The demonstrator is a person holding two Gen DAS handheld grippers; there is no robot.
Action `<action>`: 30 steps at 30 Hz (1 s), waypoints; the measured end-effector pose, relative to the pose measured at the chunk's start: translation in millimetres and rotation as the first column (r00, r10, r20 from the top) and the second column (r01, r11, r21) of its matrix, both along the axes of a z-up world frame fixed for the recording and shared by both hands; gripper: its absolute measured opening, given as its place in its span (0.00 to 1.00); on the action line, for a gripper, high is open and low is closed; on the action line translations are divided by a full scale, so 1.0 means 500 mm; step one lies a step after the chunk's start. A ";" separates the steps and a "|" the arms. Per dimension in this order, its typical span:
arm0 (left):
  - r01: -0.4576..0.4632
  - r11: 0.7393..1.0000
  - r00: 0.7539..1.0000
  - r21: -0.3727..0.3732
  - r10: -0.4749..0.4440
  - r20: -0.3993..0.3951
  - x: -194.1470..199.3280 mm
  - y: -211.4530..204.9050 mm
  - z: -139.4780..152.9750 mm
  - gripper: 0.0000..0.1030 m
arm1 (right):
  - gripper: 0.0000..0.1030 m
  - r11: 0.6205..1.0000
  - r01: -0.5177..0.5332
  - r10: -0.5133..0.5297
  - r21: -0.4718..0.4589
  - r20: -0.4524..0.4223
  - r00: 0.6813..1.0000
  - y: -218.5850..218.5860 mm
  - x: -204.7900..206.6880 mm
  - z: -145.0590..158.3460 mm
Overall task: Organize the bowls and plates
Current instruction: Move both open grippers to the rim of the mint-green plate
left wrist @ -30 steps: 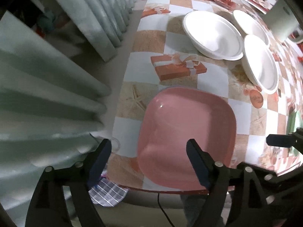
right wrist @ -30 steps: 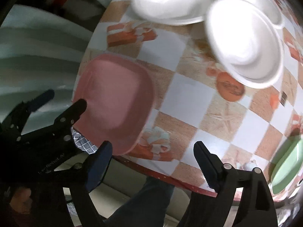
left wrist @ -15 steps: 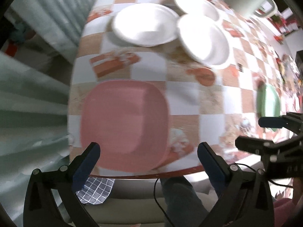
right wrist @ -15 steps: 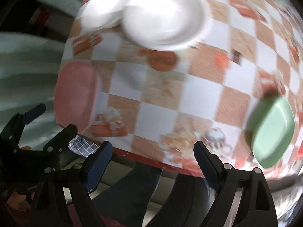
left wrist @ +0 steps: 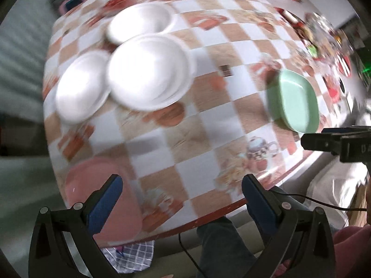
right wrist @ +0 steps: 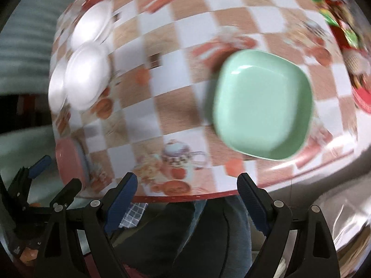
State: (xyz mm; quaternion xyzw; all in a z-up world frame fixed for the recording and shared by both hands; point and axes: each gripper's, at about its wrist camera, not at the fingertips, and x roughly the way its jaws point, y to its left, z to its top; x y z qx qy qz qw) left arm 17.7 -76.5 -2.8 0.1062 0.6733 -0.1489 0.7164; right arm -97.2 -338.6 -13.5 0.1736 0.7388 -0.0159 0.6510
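Left wrist view: the left claw (left wrist: 180, 192) is hanging wide open above the near edge of the checkered surface (left wrist: 204, 125), holding nothing. A pink square plate (left wrist: 92, 185) is lying under its left finger at the surface edge. Three white round bowls (left wrist: 148, 71) are sitting clustered farther back, rims overlapping. A green square plate (left wrist: 294, 99) is lying well apart at right.

Right wrist view: the right claw (right wrist: 186, 187) is also gaping open and empty over the surface edge. The green square plate (right wrist: 262, 111) is lying just beyond its right finger. The white bowls (right wrist: 85, 76) are sitting far left, the pink plate (right wrist: 69, 159) near the left claw (right wrist: 58, 173). Everything is blurring.
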 end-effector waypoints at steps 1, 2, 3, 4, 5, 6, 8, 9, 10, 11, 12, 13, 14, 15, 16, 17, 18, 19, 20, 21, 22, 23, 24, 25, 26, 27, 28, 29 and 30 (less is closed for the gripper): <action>0.024 1.000 1.000 0.001 -0.024 0.001 0.004 -0.019 0.000 1.00 | 0.86 1.000 0.019 -0.019 -0.001 0.000 1.000 -0.014 -0.005 0.001; 0.042 0.999 0.999 0.002 -0.042 0.001 0.006 -0.033 0.000 1.00 | 0.86 0.999 0.040 -0.040 -0.001 0.000 0.999 -0.030 -0.010 0.000; 0.061 0.998 0.998 0.004 -0.061 0.000 0.010 -0.050 -0.001 1.00 | 0.86 0.998 0.062 -0.062 0.000 -0.001 0.998 -0.049 -0.016 -0.001; 0.079 0.997 0.997 0.005 -0.079 0.000 0.012 -0.068 -0.002 1.00 | 0.86 0.997 0.083 -0.083 -0.002 -0.002 0.997 -0.069 -0.022 -0.001; 0.095 0.995 0.996 0.007 -0.095 -0.001 0.014 -0.083 -0.003 1.00 | 0.86 0.995 0.100 -0.100 -0.004 -0.004 0.995 -0.083 -0.028 -0.002; 0.104 0.994 0.995 0.008 -0.104 -0.003 0.016 -0.096 -0.002 1.00 | 0.86 0.993 0.120 -0.120 -0.005 -0.008 0.993 -0.102 -0.035 -0.006; 0.128 0.992 0.992 0.009 -0.128 -0.004 0.018 -0.123 -0.004 1.00 | 0.86 0.989 0.145 -0.145 -0.008 -0.013 0.989 -0.126 -0.045 -0.008; 0.138 0.990 0.990 0.010 -0.138 -0.005 0.019 -0.135 -0.004 1.00 | 0.86 0.986 0.164 -0.164 -0.010 -0.016 0.986 -0.143 -0.052 -0.010; 0.150 0.989 0.989 0.011 -0.150 -0.008 0.020 -0.149 -0.006 1.00 | 0.86 0.984 0.176 -0.176 -0.010 -0.019 0.984 -0.154 -0.057 -0.012; 0.162 0.987 0.987 0.012 -0.161 -0.011 0.021 -0.163 -0.007 1.00 | 0.86 0.982 0.187 -0.187 -0.010 -0.021 0.982 -0.164 -0.061 -0.013; 0.169 0.986 0.986 0.013 -0.169 -0.013 0.021 -0.172 -0.009 1.00 | 0.86 0.979 0.204 -0.204 -0.011 -0.024 0.979 -0.179 -0.068 -0.015; 0.180 0.984 0.984 0.015 -0.179 -0.017 0.022 -0.185 -0.011 1.00 | 0.86 0.977 0.213 -0.213 -0.010 -0.027 0.977 -0.189 -0.072 -0.016; 0.191 0.981 0.982 0.017 -0.190 -0.020 0.022 -0.199 -0.013 1.00 | 0.86 0.975 0.223 -0.223 -0.010 -0.030 0.974 -0.199 -0.076 -0.017; 0.199 0.980 0.980 0.020 -0.199 -0.022 0.023 -0.208 -0.015 1.00 | 0.86 0.972 0.234 -0.234 -0.010 -0.035 0.972 -0.211 -0.081 -0.021; 0.210 0.977 0.978 0.024 -0.209 -0.025 0.023 -0.221 -0.017 1.00 | 0.86 0.971 0.240 -0.241 -0.010 -0.037 0.970 -0.218 -0.083 -0.024; 0.219 0.975 0.976 0.027 -0.218 -0.027 0.023 -0.231 -0.019 1.00 | 0.86 0.969 0.248 -0.248 -0.011 -0.040 0.968 -0.226 -0.086 -0.026; 0.226 0.974 0.974 0.029 -0.225 -0.029 0.023 -0.239 -0.021 1.00 | 0.86 0.966 0.259 -0.259 -0.011 -0.044 0.965 -0.237 -0.090 -0.029; 0.233 0.972 0.972 0.030 -0.232 -0.034 0.024 -0.251 -0.023 1.00 | 0.86 0.964 0.267 -0.268 -0.011 -0.046 0.962 -0.245 -0.094 -0.031; 0.239 0.971 0.971 0.032 -0.237 -0.037 0.025 -0.258 -0.026 1.00 | 0.86 0.962 0.273 -0.273 -0.013 -0.049 0.961 -0.253 -0.097 -0.032; 0.243 0.970 0.970 0.033 -0.241 -0.042 0.028 -0.270 -0.029 1.00 | 0.86 0.960 0.279 -0.279 -0.015 -0.052 0.959 -0.262 -0.100 -0.035; 0.244 0.969 0.969 0.034 -0.242 -0.045 0.030 -0.278 -0.032 1.00 | 0.86 0.958 0.286 -0.286 -0.019 -0.056 0.956 -0.272 -0.103 -0.038; 0.244 0.969 0.969 0.035 -0.242 -0.049 0.033 -0.286 -0.035 1.00 | 0.86 0.957 0.290 -0.291 -0.021 -0.059 0.955 -0.280 -0.106 -0.040; 0.243 0.969 0.969 0.036 -0.241 -0.053 0.036 -0.294 -0.038 1.00 | 0.86 0.955 0.295 -0.296 -0.023 -0.063 0.953 -0.290 -0.108 -0.044; 0.242 0.970 0.969 0.036 -0.240 -0.057 0.040 -0.303 -0.042 1.00 | 0.86 0.954 0.298 -0.299 -0.024 -0.066 0.952 -0.294 -0.110 -0.046; 0.240 0.970 0.969 0.037 -0.238 -0.061 0.043 -0.311 -0.046 1.00 | 0.86 0.953 0.301 -0.302 -0.027 -0.069 0.951 -0.300 -0.110 -0.050; 0.241 0.970 0.969 0.038 -0.238 -0.064 0.046 -0.318 -0.048 1.00 | 0.86 0.952 0.304 -0.306 -0.032 -0.072 0.949 -0.306 -0.111 -0.053; 0.243 0.969 0.969 0.042 -0.240 -0.066 0.049 -0.328 -0.053 1.00 | 0.86 0.951 0.306 -0.308 -0.037 -0.078 0.948 -0.312 -0.110 -0.059; 0.246 0.968 0.968 0.046 -0.243 -0.067 0.052 -0.336 -0.058 1.00 | 0.86 0.951 0.308 -0.310 -0.041 -0.081 0.947 -0.316 -0.108 -0.063; 0.249 0.967 0.967 0.051 -0.245 -0.069 0.054 -0.344 -0.063 1.00 | 0.86 0.950 0.308 -0.311 -0.048 -0.085 0.947 -0.320 -0.107 -0.069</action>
